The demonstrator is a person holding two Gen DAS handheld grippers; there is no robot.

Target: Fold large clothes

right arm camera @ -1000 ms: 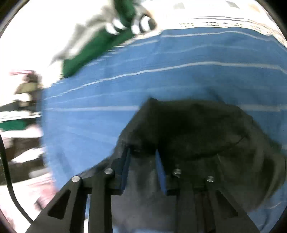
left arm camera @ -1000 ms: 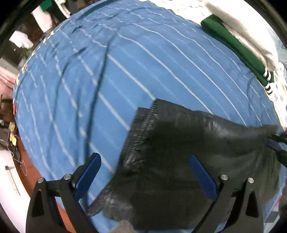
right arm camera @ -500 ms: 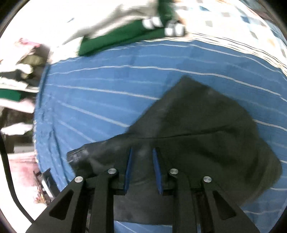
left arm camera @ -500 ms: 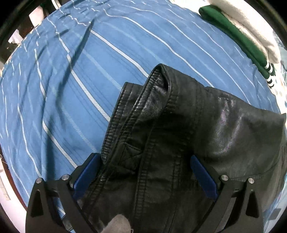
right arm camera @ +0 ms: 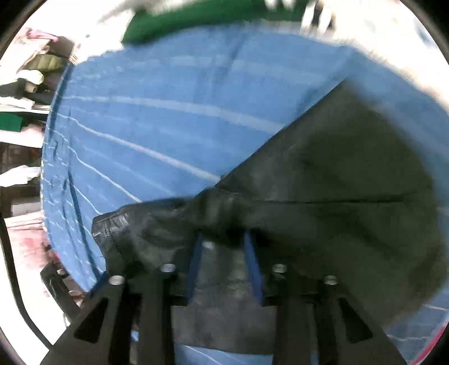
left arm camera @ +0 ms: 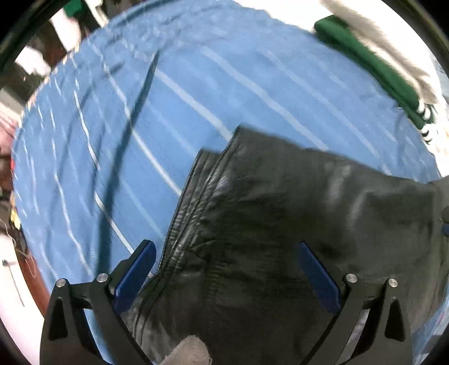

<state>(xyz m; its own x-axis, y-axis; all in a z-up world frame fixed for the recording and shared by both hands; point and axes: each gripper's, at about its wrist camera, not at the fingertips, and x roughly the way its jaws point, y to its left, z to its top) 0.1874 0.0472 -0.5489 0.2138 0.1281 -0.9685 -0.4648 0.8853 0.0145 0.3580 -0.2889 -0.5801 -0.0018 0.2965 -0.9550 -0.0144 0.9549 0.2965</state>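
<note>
Covering nearly all of both views: blue striped sheet (left arm camera: 196, 92) (right arm camera: 157, 118), white lines running across, one dark crease slanting down the left wrist view. Lying on that sheet, toward the near right in the left wrist view and the near right half in the right wrist view: black leather jacket (left arm camera: 294, 224) (right arm camera: 350, 174), seamed edge facing left, far corner pointing up. Compared with half a second ago, sitting lower and smaller in the left wrist view, more sheet showing beyond the collar edge, the whole picture now smeared. In the right wrist view, spreading wider than before, far corner reaching higher toward the right rim.

Resting at the far right edge of the sheet: folded green garment (left arm camera: 373, 73) (right arm camera: 196, 16), a pale fluffy piece beside, both blurred. Cluttered shelves (right arm camera: 25, 84) at the far left, too blurred to read.

Left gripper (left arm camera: 224, 269): spread wide over the jacket, blue pads either side of the seamed front, clamping nothing, as spread as before. Right gripper (right arm camera: 223, 247): clenched on a bunched fold of the jacket, leather gathered between the blue fingers (right arm camera: 252, 266), the same hold as half a second ago.
</note>
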